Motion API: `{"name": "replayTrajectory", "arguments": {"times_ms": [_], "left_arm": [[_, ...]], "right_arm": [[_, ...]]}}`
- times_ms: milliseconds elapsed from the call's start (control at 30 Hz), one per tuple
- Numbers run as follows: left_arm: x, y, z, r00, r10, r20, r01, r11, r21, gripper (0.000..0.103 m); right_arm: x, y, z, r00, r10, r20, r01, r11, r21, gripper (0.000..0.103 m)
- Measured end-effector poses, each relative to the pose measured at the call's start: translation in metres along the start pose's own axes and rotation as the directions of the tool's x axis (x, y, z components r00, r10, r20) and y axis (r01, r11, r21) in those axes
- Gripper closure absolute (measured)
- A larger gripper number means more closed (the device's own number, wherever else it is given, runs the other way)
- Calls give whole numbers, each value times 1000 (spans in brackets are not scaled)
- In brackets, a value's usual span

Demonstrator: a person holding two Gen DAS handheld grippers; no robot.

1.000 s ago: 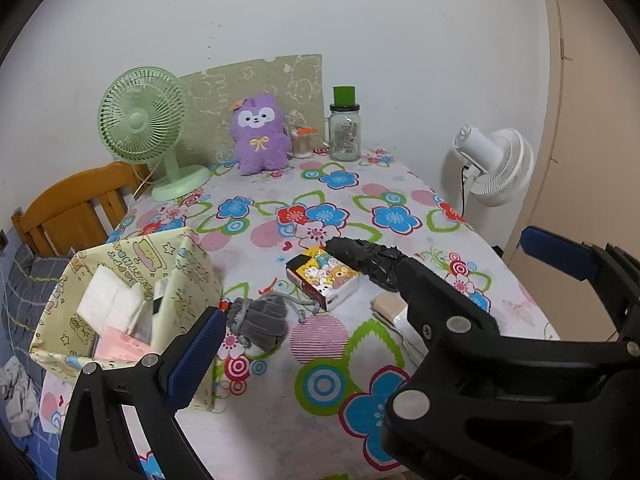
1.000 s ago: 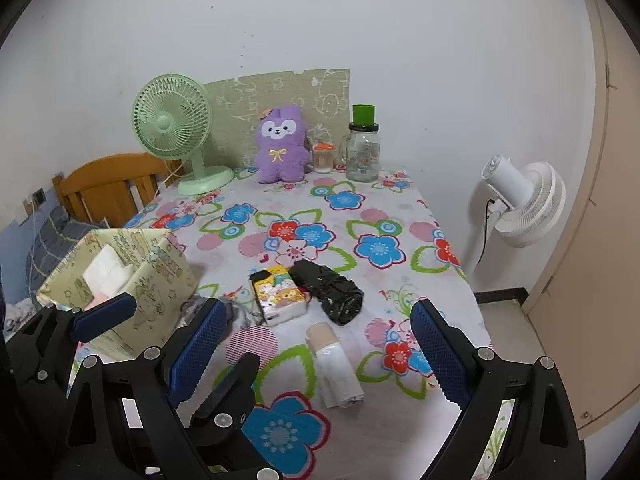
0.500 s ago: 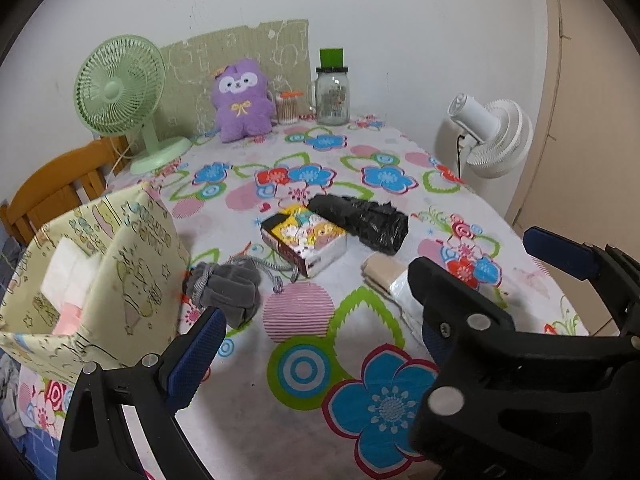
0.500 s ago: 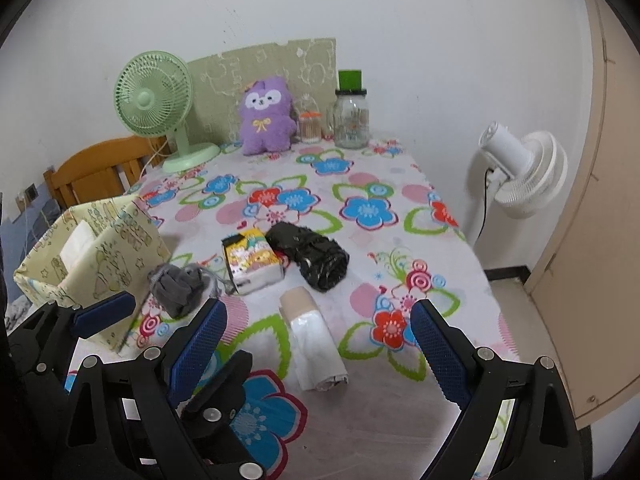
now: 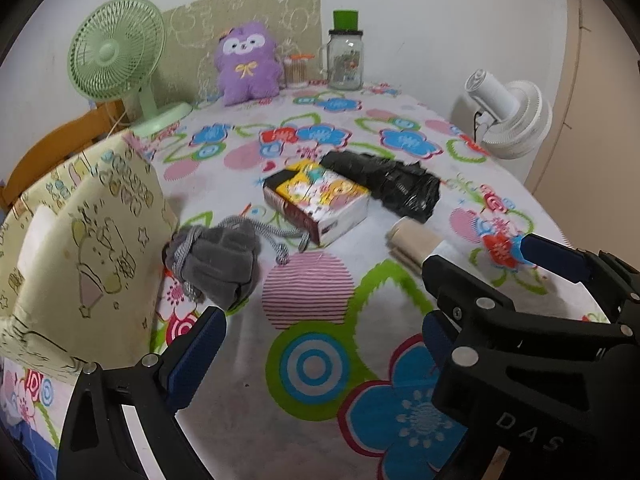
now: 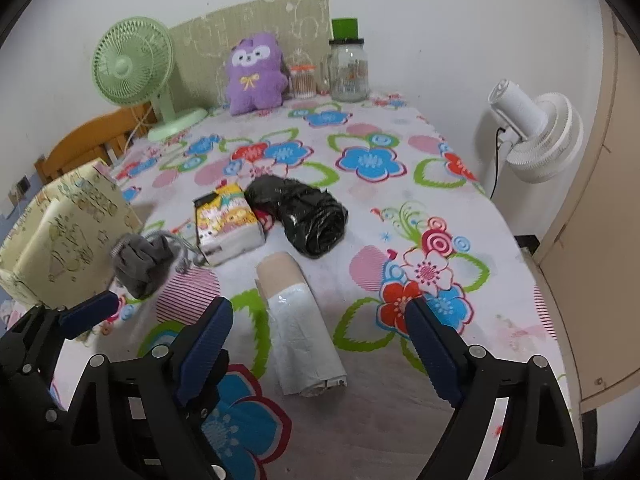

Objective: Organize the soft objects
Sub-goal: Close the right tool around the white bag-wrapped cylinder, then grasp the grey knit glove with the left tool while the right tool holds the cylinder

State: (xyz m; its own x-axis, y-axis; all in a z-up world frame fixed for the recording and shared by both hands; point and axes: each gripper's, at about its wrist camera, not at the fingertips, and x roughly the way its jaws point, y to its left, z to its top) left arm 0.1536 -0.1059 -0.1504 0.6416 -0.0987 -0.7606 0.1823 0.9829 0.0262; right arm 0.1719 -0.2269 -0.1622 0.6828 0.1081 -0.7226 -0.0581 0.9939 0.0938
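At the table's (image 6: 460, 184) far edge, against the wall, the desk fan (image 6: 134, 68) stands toward the left corner, then the plush toy (image 6: 256, 76), a small jar of swabs (image 6: 302, 80) and the glass jar (image 6: 348, 68) to its right. Mid-table, the tissue pack (image 6: 228, 224) lies just left of the rolled bin bags (image 6: 304, 216). The drawstring pouch (image 6: 142, 260) sits beside the fabric storage box (image 6: 68, 236) at the left edge. A wrapped roll (image 6: 300, 320) lies nearer the front edge. A standing fan (image 6: 536, 136) stands off the right edge.
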Motion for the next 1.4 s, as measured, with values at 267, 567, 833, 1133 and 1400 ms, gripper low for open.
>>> {"name": "replayTrajectory", "arguments": {"times_ms": [267,567,833,1133,1400], "left_arm": [[15,4,-3,999,-5,-39,5,1000,-7,3],[17,4,-3,999,0,-39,0,1000,-3,3],[11,14,1,999,33,-19,-33,999,-28,5],[10,16,7,996,94,-8,-95,993,-65,7],[20,22,19,988,154,-10,-154,977,-148,7]], "right_arm": [[25,-1,-2,998,13,-64,-12,1000,14,27],[26,-4,0,997,-63,-51,62,998,-14,78],[15,3,4,999,-17,-32,17,1000,-3,80],[6,16,11,1000,4,-5,-4,1000,-20,80],[9,22,23,1000,17,9,-17,999,-28,80]]}}
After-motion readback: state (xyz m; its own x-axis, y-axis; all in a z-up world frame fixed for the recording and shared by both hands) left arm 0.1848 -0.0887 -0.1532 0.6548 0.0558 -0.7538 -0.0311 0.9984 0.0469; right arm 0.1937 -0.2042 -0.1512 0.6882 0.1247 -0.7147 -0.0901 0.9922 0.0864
